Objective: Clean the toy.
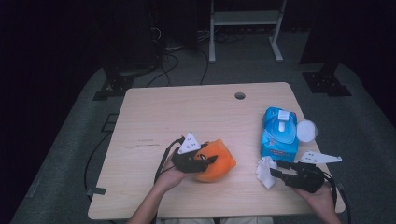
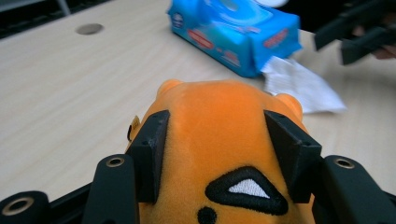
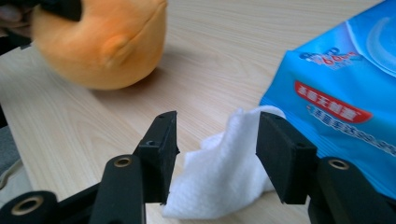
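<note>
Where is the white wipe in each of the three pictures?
High view: the white wipe lies low right, just left of the right gripper.
Left gripper view: upper right, beyond the orange plush toy.
Right gripper view: bottom middle, between the open jaws.
Shared landmark: the blue wipes pack, right beside the wipe.

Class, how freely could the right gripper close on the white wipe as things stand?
Probably yes: the right gripper is open, its fingers either side of the white wipe, nothing between them.
</note>
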The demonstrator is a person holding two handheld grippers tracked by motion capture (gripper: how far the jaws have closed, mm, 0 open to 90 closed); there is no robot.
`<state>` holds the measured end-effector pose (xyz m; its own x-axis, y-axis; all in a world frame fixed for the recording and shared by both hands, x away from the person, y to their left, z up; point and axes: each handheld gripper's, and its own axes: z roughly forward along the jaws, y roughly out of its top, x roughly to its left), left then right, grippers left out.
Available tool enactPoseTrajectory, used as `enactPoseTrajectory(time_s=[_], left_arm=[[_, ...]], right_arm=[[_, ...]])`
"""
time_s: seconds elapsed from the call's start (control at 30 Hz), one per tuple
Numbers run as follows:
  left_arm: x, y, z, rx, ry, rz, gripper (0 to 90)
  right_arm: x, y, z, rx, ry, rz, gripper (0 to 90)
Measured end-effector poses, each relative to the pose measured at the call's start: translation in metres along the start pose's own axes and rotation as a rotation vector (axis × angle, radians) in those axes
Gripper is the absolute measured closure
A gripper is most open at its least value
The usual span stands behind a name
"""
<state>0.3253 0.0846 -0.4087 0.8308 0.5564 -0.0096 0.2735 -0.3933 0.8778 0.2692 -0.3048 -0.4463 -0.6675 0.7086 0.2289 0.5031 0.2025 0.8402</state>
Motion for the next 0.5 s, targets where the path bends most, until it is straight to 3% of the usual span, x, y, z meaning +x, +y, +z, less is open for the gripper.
enactPoseTrajectory(time_s=[0.3,0.5], left_arm=[[0.026,0.018,0.016,0.005,0.081,0.009,44.0],[0.034,0.017,0.031,0.033,0.093,-0.013,42.0]], right_arm=[[0.004,0.002,0.006,0.003,0.020,-0.003,41.9],[0.004,0.003,0.004,-0.011,0.020,0.004,39.8]])
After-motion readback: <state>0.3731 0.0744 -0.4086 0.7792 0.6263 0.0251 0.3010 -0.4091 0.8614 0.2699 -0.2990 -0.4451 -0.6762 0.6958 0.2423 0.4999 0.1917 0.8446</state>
